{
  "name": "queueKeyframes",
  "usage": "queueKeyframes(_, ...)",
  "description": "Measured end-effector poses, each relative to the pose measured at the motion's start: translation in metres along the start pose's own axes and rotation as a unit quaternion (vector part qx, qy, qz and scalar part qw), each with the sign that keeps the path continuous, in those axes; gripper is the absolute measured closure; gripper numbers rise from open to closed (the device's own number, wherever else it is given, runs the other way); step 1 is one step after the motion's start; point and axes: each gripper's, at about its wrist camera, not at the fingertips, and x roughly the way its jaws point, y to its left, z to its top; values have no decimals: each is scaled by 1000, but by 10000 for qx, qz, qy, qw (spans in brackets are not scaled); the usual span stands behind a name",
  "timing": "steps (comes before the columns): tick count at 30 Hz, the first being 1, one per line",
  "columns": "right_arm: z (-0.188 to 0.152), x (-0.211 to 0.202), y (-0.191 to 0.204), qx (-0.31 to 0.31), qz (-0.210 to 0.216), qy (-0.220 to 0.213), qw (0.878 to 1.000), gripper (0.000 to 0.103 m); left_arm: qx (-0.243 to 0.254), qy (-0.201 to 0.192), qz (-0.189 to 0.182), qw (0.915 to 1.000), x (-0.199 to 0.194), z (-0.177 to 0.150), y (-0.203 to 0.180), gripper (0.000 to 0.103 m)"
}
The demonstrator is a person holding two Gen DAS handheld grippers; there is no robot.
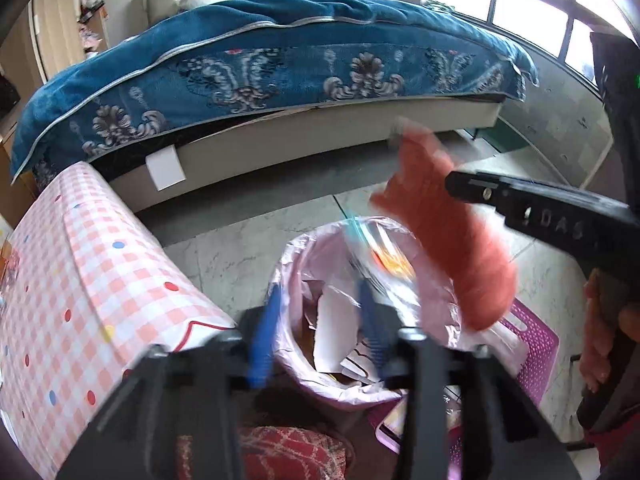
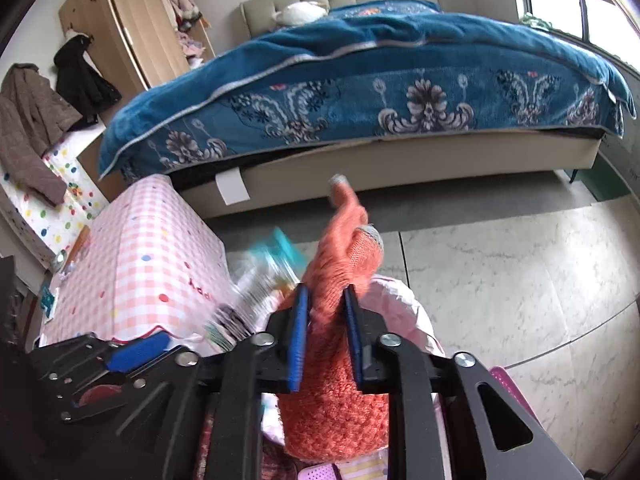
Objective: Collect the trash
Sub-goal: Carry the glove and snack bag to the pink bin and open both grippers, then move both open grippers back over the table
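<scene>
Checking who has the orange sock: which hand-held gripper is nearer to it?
Right. The right hand-held gripper has the orange sock between its fingers; the left hand-held gripper is beside it, over the bin.

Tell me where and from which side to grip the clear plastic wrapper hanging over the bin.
Take the clear plastic wrapper by its upper edge with the teal strip, coming from above on the table side. It stands edge-up over the pink-lined bin, and the orange knitted sock in the right tool crowds its other side.
</scene>
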Motion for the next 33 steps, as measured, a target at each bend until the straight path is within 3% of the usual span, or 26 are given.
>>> queueKeyframes(2,0,4,-1,21,-36,17,10000,61,-102,-23,80,9999,-4,0,8,57)
queueKeyframes(11,1,-7,9,-38,146,-87,9998,56,-676,-360,530,9957,-47,-15,55,52)
queueKeyframes(21,-3,-28,75,-716,666,-97,9952,55,-1041,-715,1030,9866,-101,-51,92,47)
queueKeyframes(27,-9,-33,137,-1423,1052,33,9842,55,-1417,-905,1415,9755,-137,-80,122,43)
queueKeyframes(33,-17,-41,209,-2158,1526,6,9644,54,-1973,-1047,1904,9559,-176,-111,163,38)
